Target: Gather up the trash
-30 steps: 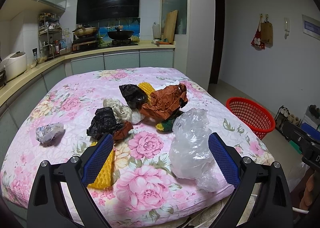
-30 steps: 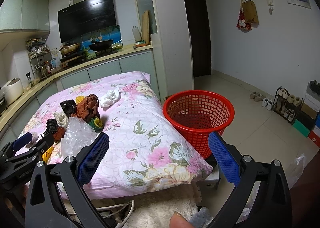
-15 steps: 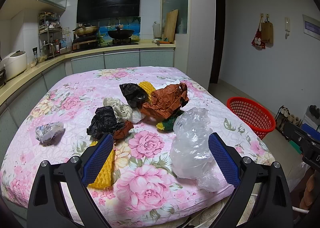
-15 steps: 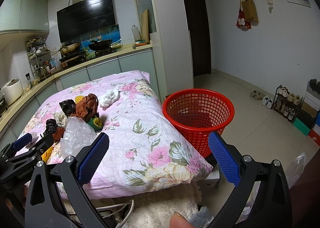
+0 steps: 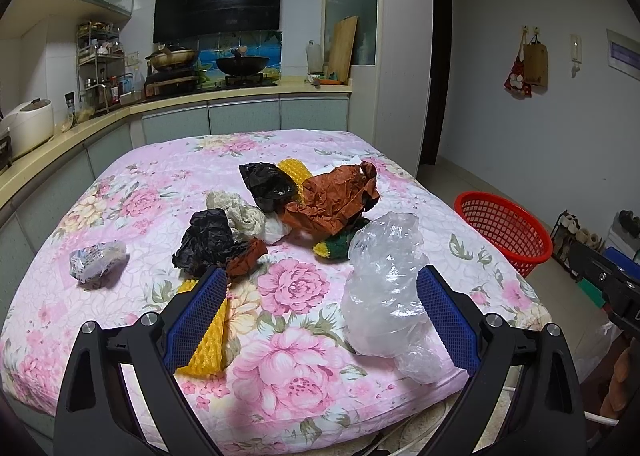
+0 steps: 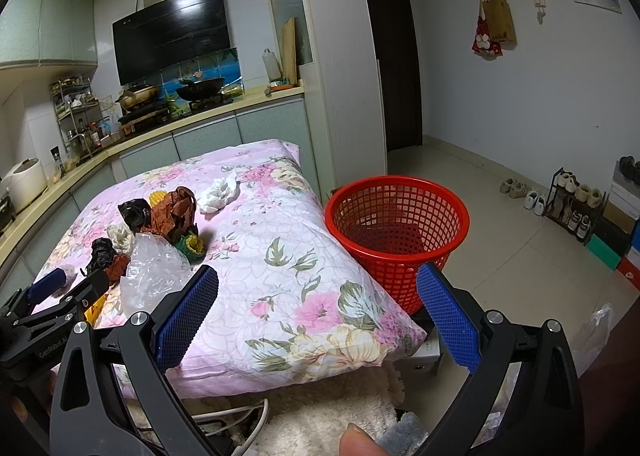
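Trash lies in a loose cluster on the pink floral quilt (image 5: 132,184): a crumpled clear plastic bag (image 5: 384,280) sits nearest, toward the right near edge, with a yellow foam net (image 5: 206,344) to its left by the near edge. Farther in, a crumpled brown paper (image 5: 336,200) rests against a black plastic bag (image 5: 268,186), with a second yellow net (image 5: 294,172) just behind them. A green and yellow scrap (image 5: 334,248) lies under the near side of the brown paper. To the left of these sit a cream mesh wad (image 5: 240,212), a second black wad (image 5: 206,242) touching a small brown scrap (image 5: 246,260), and, well apart at the far left, a small silvery wrapper (image 5: 96,260). A white crumpled tissue (image 6: 220,190) lies alone beyond the cluster toward the far right of the quilt. The red mesh basket (image 6: 396,232) stands on the tiled floor just beside the quilt's right edge, holding nothing that can be seen. The left gripper (image 5: 320,316) hovers over the near edge of the quilt with its blue-padded fingers spread wide, the clear bag between them but not touched. The right gripper (image 6: 318,314) is also spread apart and holds nothing, aimed between the quilt's near right corner and the basket. A fingertip (image 6: 358,441) shows at the bottom of the right wrist view.
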`<state>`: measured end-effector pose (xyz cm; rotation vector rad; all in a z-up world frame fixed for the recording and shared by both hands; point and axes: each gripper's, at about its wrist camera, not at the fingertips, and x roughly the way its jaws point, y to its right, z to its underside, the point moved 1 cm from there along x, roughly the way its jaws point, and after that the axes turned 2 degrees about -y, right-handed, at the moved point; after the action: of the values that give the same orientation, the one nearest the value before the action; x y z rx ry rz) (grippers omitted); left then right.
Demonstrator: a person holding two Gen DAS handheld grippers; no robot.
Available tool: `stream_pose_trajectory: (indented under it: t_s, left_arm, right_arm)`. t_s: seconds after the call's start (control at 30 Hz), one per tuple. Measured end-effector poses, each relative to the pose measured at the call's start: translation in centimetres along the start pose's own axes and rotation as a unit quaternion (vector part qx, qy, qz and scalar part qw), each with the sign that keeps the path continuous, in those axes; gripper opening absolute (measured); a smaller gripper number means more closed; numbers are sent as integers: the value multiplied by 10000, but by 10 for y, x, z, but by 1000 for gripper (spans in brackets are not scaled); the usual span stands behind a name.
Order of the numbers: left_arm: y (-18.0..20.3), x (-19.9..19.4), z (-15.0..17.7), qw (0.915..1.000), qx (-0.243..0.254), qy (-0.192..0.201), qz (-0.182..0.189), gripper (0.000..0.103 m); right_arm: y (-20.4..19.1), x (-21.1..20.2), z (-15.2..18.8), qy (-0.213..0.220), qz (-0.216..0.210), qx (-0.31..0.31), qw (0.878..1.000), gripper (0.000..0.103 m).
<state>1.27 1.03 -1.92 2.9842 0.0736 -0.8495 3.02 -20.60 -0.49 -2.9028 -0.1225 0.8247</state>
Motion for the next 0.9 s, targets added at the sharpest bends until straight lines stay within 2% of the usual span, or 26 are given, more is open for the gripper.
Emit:
stream_pose_trajectory:
  t_s: [0.9]
  left_arm:
    - [-6,6,0,9998,-90,-158,-44,93]
  right_arm:
    - [0,5,10,-165,-55,72,9998,96]
